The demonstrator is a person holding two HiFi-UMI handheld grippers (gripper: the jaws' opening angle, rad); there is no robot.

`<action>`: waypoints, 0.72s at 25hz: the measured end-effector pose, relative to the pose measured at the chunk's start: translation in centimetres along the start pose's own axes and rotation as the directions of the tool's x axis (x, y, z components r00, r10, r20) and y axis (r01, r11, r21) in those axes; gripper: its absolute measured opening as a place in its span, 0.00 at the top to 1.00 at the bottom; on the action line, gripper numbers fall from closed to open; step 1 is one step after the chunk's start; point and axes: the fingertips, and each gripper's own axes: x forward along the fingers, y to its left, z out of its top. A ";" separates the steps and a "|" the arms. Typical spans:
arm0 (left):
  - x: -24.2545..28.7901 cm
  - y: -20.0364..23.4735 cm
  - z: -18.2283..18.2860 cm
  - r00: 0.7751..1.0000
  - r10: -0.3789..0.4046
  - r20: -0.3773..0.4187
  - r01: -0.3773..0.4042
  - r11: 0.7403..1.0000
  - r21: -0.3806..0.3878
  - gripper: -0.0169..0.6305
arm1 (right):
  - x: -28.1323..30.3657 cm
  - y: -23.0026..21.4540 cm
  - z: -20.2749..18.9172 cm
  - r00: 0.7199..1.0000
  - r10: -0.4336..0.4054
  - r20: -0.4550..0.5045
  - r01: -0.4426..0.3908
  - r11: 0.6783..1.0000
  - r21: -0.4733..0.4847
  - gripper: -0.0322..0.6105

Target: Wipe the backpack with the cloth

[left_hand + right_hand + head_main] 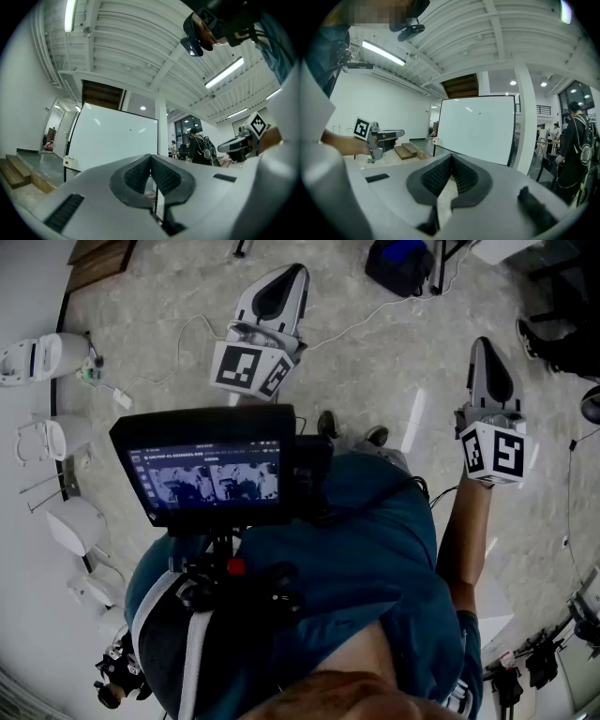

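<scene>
Head view, looking steeply down the person's own front: the left gripper (281,287) and the right gripper (487,371) were held out over a speckled floor (375,371), well apart, each pointing away from the body. Neither a cloth nor a backpack lay within reach. A dark bag (398,263) with some blue on it sat on the floor at the top edge; whether it was the backpack to be wiped could not be told. A chest-mounted screen (206,474) blocked much of the downward view, a thin cable (187,343) trailed across the floor, and white fixtures (37,357) lined the left edge.

Left gripper view: the ribbed pads met at their tips with nothing between them. Beyond stood a whiteboard (112,136), wooden steps (18,173) and a bystander (199,147) wearing a pack.

Right gripper view: these jaws were likewise pressed together and empty, facing the same whiteboard.

Judged from this, wiping had not begun. Doing it well would likely mean finding the cloth first, parting one pair of jaws to pinch a bunched fold, and steadying the backpack with the other gripper, while minding the cable underfoot.
</scene>
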 end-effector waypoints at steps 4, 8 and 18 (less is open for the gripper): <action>0.3 0.2 0.2 1.000 0.003 -0.002 -0.003 1.000 -0.002 0.97 | 0.8 0.2 0.5 1.000 0.021 -0.004 -0.021 1.000 -0.014 0.95; -1.1 0.6 -1.4 0.999 0.006 -0.044 -0.005 1.000 0.017 0.97 | 2.5 2.1 -2.2 0.998 0.064 -0.024 -0.063 0.998 0.019 0.95; 0.9 0.4 0.6 0.999 -0.024 0.038 0.022 0.998 0.051 0.97 | 5.2 2.2 -1.3 0.997 0.070 0.025 -0.070 0.997 -0.013 0.95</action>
